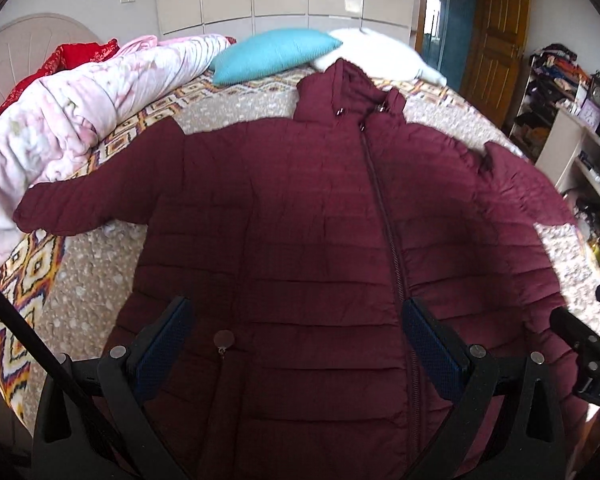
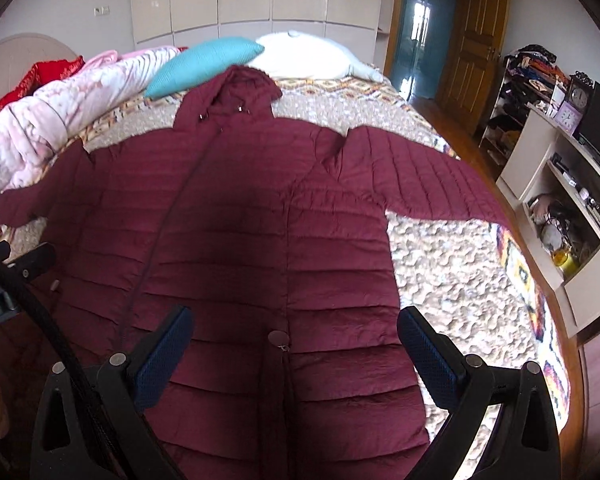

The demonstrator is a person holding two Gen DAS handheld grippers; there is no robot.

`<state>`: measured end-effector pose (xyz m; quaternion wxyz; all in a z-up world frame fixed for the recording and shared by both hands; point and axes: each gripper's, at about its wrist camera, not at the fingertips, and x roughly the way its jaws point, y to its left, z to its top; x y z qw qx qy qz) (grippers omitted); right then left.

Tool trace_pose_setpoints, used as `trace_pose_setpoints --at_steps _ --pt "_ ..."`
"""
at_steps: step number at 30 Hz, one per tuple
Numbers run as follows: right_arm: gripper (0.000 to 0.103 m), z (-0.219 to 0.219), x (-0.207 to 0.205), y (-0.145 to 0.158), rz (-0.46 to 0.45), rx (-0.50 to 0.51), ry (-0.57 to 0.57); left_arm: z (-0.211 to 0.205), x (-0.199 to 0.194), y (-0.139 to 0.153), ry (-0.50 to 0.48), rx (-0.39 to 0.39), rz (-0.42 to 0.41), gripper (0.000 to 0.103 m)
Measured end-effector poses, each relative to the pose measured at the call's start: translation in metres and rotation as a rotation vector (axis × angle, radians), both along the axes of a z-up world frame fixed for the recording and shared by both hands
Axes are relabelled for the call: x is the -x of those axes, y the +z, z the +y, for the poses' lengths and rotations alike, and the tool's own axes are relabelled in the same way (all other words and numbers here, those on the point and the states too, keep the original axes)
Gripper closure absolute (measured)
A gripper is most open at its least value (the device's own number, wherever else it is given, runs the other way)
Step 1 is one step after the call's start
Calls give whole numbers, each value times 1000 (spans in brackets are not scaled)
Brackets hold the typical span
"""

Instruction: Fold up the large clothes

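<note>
One maroon quilted jacket (image 1: 300, 208) spread flat, front up, on the bed (image 1: 88, 280), hood toward the far pillows, zipper (image 1: 383, 208) closed down the middle. Two sleeves stretched outward: one (image 1: 88, 204) reaching toward the rolled pink quilt (image 1: 72, 108), the other (image 2: 427, 176) running to the bed edge by the shelving. Two round pocket snaps seen, one per view (image 1: 224, 337) (image 2: 278, 337). Two metal toggles at the hood (image 2: 220, 114).

Left tool (image 1: 298, 340) held above the lower half of the jacket, fingers (image 1: 168, 336) wide apart, gripping nothing. Right tool (image 2: 294, 340) likewise above the hem area, fingers (image 2: 423, 344) spread apart, nothing between them.

Beyond the hood, two pillows: one turquoise (image 1: 276, 54), one white (image 1: 379, 54). One red cloth (image 1: 72, 56) bunched behind the quilt. Two clocks (image 2: 575, 104) on the shelf unit at the right.
</note>
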<state>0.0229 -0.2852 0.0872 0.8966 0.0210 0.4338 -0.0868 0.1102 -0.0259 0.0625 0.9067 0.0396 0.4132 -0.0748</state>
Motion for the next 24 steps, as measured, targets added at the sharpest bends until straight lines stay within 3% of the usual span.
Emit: trace_pose_setpoints --at_steps 5,10,15,24 --pt "0 6 -18 -20 23 4 3 -6 -16 -27 -3 -55 28 1" --pt "0 11 -30 -32 24 12 5 -4 -29 -48 6 -48 84 1" --pt "0 15 -38 -46 33 5 4 1 -35 -57 26 -6 110 1" --pt "0 13 -41 -65 29 -26 -19 -3 -34 -61 38 -33 93 0"
